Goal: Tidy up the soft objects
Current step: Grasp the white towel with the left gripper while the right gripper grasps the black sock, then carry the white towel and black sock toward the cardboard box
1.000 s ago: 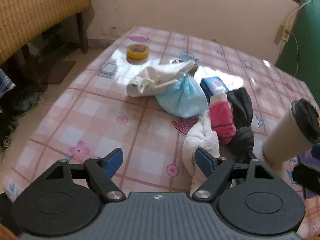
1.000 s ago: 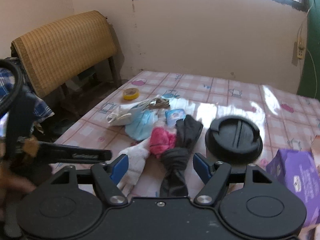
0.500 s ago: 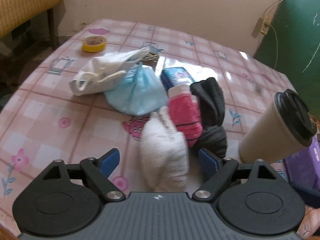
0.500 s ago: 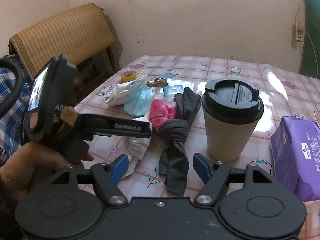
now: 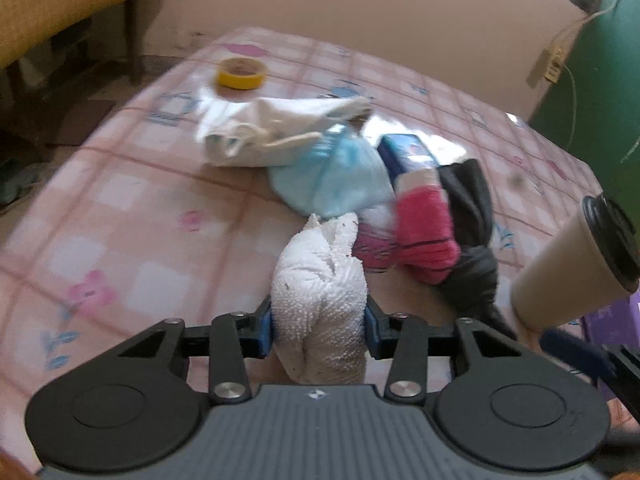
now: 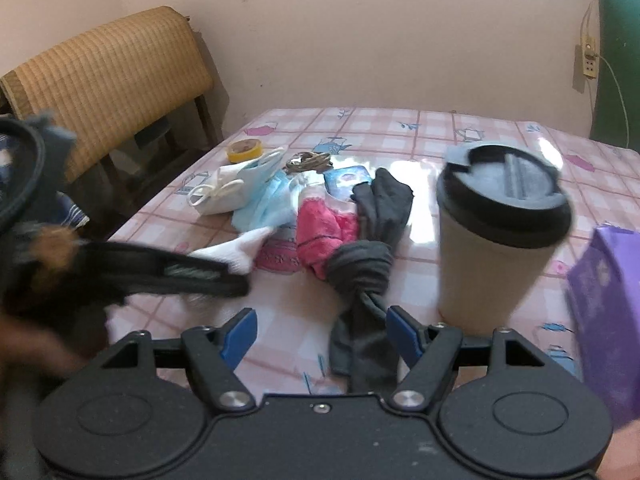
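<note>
Your left tongs [image 5: 319, 330] are closing on the white sock [image 5: 320, 300], their blue pads pressing both its sides, at the near middle of the surface [image 5: 120, 208]. The sock's far tip is touching the light blue mask [image 5: 332, 176]. Just right of it the pink sock [image 5: 424, 228] is lying against the dark grey sock [image 5: 474, 240], which is knotted at its near end. A white cloth mask [image 5: 272, 128] is resting at the far left of the pile, partly over the blue one, and a small blue packet [image 5: 404, 152] is showing just behind the pink sock.

Your right tongs [image 6: 319, 338] are standing wide apart and unclenched; the near tail of the dark grey sock is lying between them, beside the right pad, and whether it touches that pad cannot be told.

The lidded paper cup [image 6: 500, 240] is standing upright just right of the grey sock; its black lid hides whatever it holds. The purple box [image 6: 604, 320] is sitting at the right edge, closed as far as can be seen.

Only the right wrist view is showing the tangle of rubber bands [image 6: 310, 160] behind the masks and the woven chair back [image 6: 108, 80] beyond the left edge. The yellow tape roll [image 5: 241, 73] is lying far left in both views.
</note>
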The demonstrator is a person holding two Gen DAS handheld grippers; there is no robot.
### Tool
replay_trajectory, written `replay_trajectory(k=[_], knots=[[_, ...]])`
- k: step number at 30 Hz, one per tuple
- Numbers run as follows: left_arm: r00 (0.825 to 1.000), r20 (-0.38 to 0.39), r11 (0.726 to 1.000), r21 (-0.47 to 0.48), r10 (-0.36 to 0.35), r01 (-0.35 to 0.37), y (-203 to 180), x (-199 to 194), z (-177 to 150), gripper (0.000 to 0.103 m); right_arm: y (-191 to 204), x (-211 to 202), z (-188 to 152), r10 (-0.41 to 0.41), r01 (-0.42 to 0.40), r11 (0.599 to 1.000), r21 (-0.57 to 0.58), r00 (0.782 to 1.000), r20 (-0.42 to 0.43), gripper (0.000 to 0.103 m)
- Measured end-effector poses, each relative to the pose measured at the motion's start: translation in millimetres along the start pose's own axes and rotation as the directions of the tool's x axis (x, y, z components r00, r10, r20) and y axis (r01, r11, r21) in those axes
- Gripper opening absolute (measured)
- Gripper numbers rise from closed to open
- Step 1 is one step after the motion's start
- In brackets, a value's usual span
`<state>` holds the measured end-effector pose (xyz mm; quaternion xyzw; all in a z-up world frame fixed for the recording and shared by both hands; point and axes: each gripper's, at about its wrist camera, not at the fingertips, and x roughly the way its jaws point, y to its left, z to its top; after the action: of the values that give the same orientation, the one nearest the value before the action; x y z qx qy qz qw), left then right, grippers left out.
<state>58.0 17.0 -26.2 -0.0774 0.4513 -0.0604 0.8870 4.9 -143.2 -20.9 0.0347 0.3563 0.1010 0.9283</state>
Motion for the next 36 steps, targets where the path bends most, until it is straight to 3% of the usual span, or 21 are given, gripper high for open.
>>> replay_trajectory(k=[6, 10, 11, 12, 13, 14, 25, 36], knots=[[1.000, 0.004, 0.999, -0.033, 0.010, -0.010, 20.3, -14.7, -6.2, 0.044, 12.7, 42.4, 2.4, -0.129, 0.129, 0.990, -0.058, 0.992, 0.005, 0.084], [1.000, 0.003, 0.999, -0.037, 0.001, -0.001, 21.4, -16.6, -7.1, 0.044, 6.5, 61.9, 2.7, -0.124, 0.123, 0.992, -0.031, 0.992, -0.040, 0.082], [1.000, 0.004, 0.999, -0.037, 0.000, 0.001, 20.8, -16.5, -6.6, 0.044, 3.6, 65.0, 1.7, -0.102, 0.101, 0.995, -0.023, 0.993, -0.064, 0.062], [1.000, 0.006, 0.999, -0.036, -0.001, 0.001, 19.6, -17.1, -6.4, 0.044, -0.6, 65.0, 0.5, -0.096, 0.096, 0.995, -0.004, 0.993, -0.071, 0.051], [1.000, 0.009, 0.999, -0.035, -0.002, 0.002, 18.4, -17.8, -6.4, 0.044, -4.7, 61.2, 0.5, -0.090, 0.091, 0.996, 0.011, 0.993, -0.070, 0.015], [1.000, 0.012, 0.999, -0.036, -0.001, 0.001, 16.9, -19.2, -6.1, 0.044, -8.0, 57.7, 0.1, -0.071, 0.073, 0.997, 0.030, 0.994, -0.082, 0.011], [0.996, 0.085, 1.000, -0.021, -0.006, 0.008, -4.5, -55.8, 0.8, 0.044, -4.3, -48.2, 14.8, 0.011, -0.010, 1.000, -0.013, 0.996, 0.089, 0.011], [0.991, 0.135, 1.000, 0.017, 0.012, -0.014, -35.0, -83.9, 17.7, 0.044, -7.9, -99.2, 41.4, 0.055, -0.047, 0.997, -0.054, 0.986, 0.157, 0.011]])
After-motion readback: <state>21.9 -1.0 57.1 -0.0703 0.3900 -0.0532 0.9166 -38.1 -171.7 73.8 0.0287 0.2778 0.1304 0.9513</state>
